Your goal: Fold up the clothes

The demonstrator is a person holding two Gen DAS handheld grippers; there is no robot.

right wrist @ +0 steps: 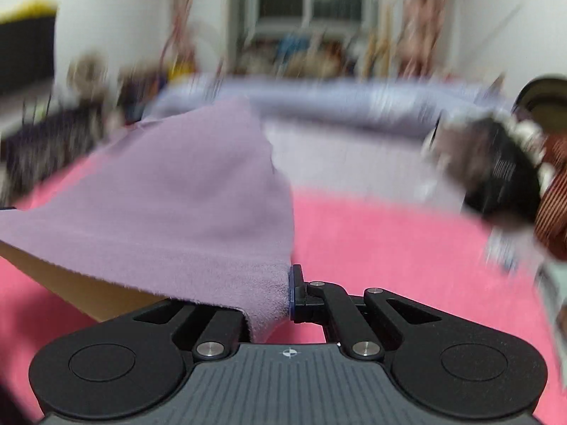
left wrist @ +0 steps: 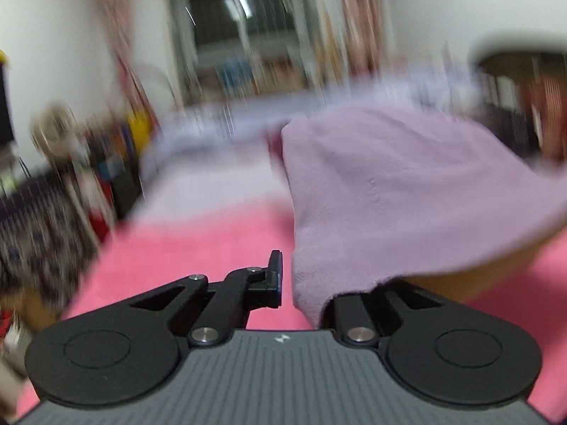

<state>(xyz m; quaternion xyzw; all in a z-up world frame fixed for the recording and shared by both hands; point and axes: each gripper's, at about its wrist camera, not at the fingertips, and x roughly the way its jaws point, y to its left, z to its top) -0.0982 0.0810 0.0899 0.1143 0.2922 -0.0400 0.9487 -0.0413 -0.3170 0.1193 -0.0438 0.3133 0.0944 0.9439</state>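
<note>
A pink blanket (left wrist: 184, 248) covers the bed (right wrist: 354, 148), lilac sheet beyond it. A purple cloth (left wrist: 389, 184) hangs stretched above the blanket between both tools. The left hand-held gripper (left wrist: 287, 279) is clamped on the cloth's one corner; the right hand-held gripper (right wrist: 287, 290) is clamped on another. The background is blurred.

Left wrist view: mounted behind the left claw (left wrist: 287, 276), facing forward and slightly downward, close over the pink bed cover (left wrist: 184, 248). Right wrist view: likewise behind the right claw (right wrist: 288, 294). Shared: lilac cloth (left wrist: 389, 191), pink cover, blurred far window (left wrist: 241, 17).
</note>
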